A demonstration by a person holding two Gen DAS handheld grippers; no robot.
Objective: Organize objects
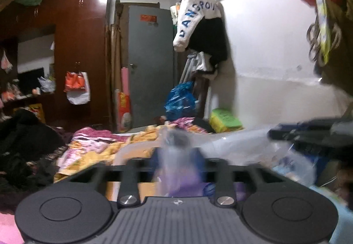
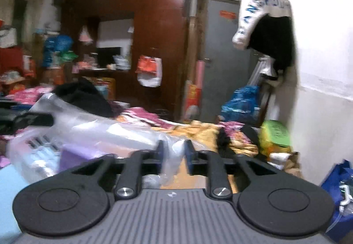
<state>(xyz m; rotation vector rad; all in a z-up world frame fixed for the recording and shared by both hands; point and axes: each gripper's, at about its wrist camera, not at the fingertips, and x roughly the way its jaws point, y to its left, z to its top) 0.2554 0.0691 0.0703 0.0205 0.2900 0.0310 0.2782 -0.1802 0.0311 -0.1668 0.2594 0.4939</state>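
Note:
A clear plastic bag (image 2: 92, 131) with purple and white things inside is held up between both grippers over a bed. My left gripper (image 1: 176, 151) is shut on one edge of the clear plastic bag (image 1: 231, 147), which blurs across its blue fingers (image 1: 198, 155). My right gripper (image 2: 175, 151) is shut on another edge of the bag, a strip of film pinched between its blue pads (image 2: 189, 151). The other gripper shows as a dark shape at the right of the left wrist view (image 1: 308, 131) and at the left of the right wrist view (image 2: 24, 120).
A bed with a yellow and pink quilt (image 1: 106, 144) and black clothes (image 1: 24, 140) lies below. A brown wardrobe (image 1: 81, 45), a grey door (image 1: 150, 63), a blue bag (image 1: 179, 100), hanging clothes (image 1: 198, 21) and a white wall (image 1: 275, 56) stand beyond.

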